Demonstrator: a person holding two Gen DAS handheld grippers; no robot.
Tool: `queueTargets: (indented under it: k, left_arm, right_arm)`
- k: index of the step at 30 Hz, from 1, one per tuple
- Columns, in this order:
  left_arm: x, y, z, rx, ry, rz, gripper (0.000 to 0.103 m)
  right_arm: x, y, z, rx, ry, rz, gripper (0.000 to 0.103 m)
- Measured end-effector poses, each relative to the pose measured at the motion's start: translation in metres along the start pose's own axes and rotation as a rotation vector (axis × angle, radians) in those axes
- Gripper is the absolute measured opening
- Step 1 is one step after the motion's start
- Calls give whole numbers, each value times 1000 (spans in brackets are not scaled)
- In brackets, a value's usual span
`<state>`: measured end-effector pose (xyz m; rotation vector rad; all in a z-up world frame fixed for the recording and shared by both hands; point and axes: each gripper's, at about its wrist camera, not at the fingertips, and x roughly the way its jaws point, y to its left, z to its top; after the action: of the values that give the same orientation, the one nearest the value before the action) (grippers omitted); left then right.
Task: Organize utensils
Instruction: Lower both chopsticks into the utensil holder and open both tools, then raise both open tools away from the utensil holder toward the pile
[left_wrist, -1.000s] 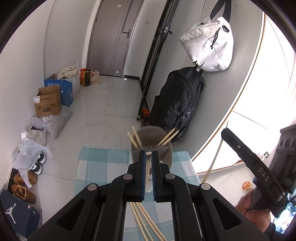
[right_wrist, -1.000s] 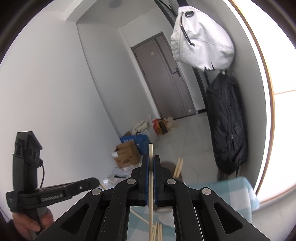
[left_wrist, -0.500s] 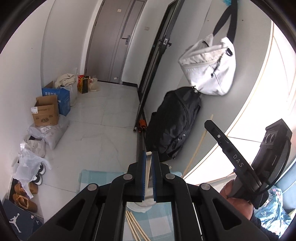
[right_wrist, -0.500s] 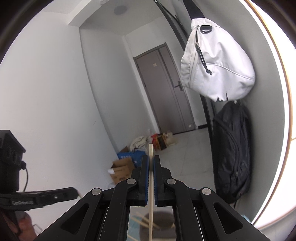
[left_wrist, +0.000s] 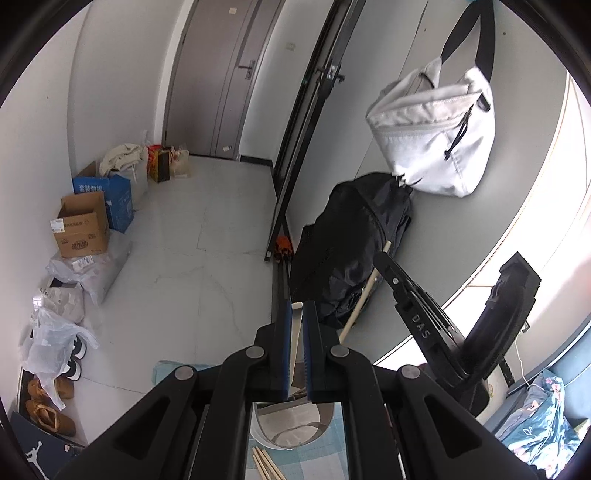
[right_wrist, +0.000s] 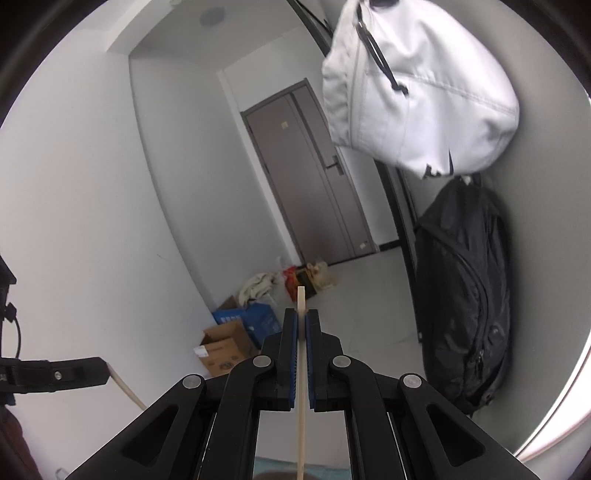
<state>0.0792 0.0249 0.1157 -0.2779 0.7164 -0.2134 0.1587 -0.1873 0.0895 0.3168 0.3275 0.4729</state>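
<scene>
My left gripper (left_wrist: 299, 306) is shut on a pale wooden chopstick (left_wrist: 295, 332) and holds it above the round grey utensil holder (left_wrist: 291, 430), whose rim shows low between the arms. Loose chopsticks (left_wrist: 266, 465) lie on the blue checked cloth (left_wrist: 325, 458) below. My right gripper (right_wrist: 301, 314) is shut on another chopstick (right_wrist: 301, 387), held upright and high. In the left wrist view the right gripper (left_wrist: 384, 258) shows at right with its chopstick (left_wrist: 360, 299). In the right wrist view the left gripper (right_wrist: 101, 371) shows at left.
A white bag (left_wrist: 436, 136) hangs on the wall above a black backpack (left_wrist: 347, 251). Cardboard boxes (left_wrist: 81, 229), plastic bags and shoes (left_wrist: 48, 410) line the floor at left. A grey door (right_wrist: 310, 177) is at the far end.
Both grippers have risen with their chopsticks. The utensil holder has dropped low in the left wrist view and nearly out of the right wrist view. The right gripper has moved closer to the left one.
</scene>
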Motion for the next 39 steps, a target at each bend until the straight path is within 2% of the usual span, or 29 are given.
queueTargets:
  k: [9, 16, 18, 22, 25, 27, 28, 29, 31, 34, 39]
  left_arm:
    - [27, 7, -8, 15, 79, -3, 2]
    - [38, 9, -15, 2, 121, -25, 2]
    - [43, 8, -17, 4, 159, -60, 2]
    - [52, 7, -20, -8, 207, -69, 2]
    - [55, 9, -21, -33, 245, -92, 3]
    - [48, 8, -20, -26, 210, -81, 14]
    - [45, 9, -21, -21, 202, -72, 30]
    - [39, 10, -21, -30, 177, -69, 45]
    - [31, 14, -22, -48, 140, -56, 56]
    - [24, 16, -23, -61, 115, -28, 56]
    - [15, 12, -32, -57, 104, 28, 57]
  right_arm:
    - [18, -7, -26, -11, 22, 42, 3]
    - [2, -4, -41, -48, 19, 74, 3]
    - [-3, -2, -45, -66, 27, 87, 3]
    - [-17, -2, -57, -93, 67, 112, 6]
    - [-22, -6, -63, -74, 136, 161, 8]
    - [-28, -9, -67, -59, 175, 176, 23]
    - [-34, -10, -68, -47, 178, 188, 37]
    - [-41, -12, -69, -33, 173, 187, 46]
    - [-52, -15, -69, -21, 169, 179, 50]
    - [-69, -15, -68, -9, 166, 173, 59]
    - [-88, -10, -63, -20, 147, 163, 65]
